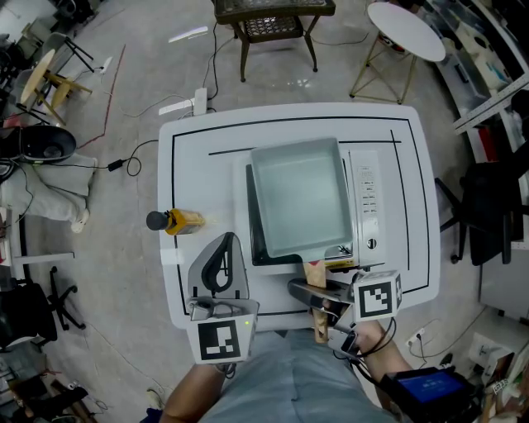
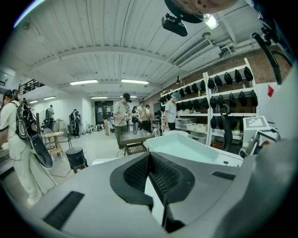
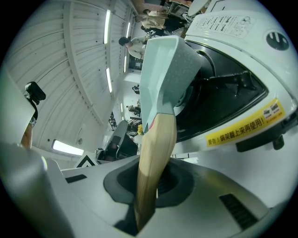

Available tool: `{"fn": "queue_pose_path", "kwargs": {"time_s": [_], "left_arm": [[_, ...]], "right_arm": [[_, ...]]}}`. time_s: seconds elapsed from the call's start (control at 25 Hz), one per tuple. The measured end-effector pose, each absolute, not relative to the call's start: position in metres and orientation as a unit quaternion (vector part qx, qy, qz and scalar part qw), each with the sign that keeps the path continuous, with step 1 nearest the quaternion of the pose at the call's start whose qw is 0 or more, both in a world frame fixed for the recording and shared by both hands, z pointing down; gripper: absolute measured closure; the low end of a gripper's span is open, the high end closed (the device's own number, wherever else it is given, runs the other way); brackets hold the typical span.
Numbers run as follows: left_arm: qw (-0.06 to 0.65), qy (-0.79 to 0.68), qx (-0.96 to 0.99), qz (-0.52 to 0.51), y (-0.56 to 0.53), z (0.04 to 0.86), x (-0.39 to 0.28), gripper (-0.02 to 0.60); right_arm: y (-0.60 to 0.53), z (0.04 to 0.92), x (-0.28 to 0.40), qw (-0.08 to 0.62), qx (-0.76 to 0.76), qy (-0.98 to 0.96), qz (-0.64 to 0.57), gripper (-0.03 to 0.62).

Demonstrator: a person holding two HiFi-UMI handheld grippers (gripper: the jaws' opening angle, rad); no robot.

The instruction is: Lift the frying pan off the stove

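A square pale-green frying pan sits over the black top of a white induction stove, its wooden handle pointing at me. My right gripper is shut on that handle near the table's front edge. In the right gripper view the handle runs up between the pads, and the pan shows its speckled underside with a gap above the stove's black glass. My left gripper rests left of the stove, shut and holding nothing; its pads meet, and the pan lies beyond.
A yellow bottle with a black cap lies on the white table left of the stove. Behind the table stand a wicker stand and a round white side table. A black chair is at the right.
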State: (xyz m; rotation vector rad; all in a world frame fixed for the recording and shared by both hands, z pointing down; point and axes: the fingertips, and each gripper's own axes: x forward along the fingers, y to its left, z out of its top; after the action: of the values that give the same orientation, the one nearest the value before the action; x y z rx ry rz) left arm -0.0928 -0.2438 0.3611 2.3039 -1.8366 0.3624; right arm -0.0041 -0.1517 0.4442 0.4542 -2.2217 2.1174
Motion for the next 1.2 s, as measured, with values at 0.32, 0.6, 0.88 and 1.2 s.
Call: {"fn": "queue_pose_path", "kwargs": {"time_s": [0.32, 0.6, 0.88, 1.2], "left_arm": [[0.08, -0.618, 0.774, 0.114, -0.242, 0.354, -0.094, 0.565], [0.069, -0.616, 0.779, 0.098, -0.234, 0.338, -0.09, 0.565], [0.058, -0.609, 0.786, 0.085, -0.218, 0.324, -0.081, 0.565], [0.049, -0.588, 0.803, 0.076, -0.199, 0.313, -0.06, 0.565]], "right_arm": [[-0.155, 0.431, -0.002, 0.007, 0.147, -0.725, 0.673, 0.526], [-0.153, 0.408, 0.005, -0.012, 0.151, -0.734, 0.662, 0.526], [-0.143, 0.39, 0.021, -0.035, 0.167, -0.742, 0.648, 0.526], [-0.125, 0.378, 0.041, -0.055, 0.192, -0.745, 0.636, 0.525]]}}
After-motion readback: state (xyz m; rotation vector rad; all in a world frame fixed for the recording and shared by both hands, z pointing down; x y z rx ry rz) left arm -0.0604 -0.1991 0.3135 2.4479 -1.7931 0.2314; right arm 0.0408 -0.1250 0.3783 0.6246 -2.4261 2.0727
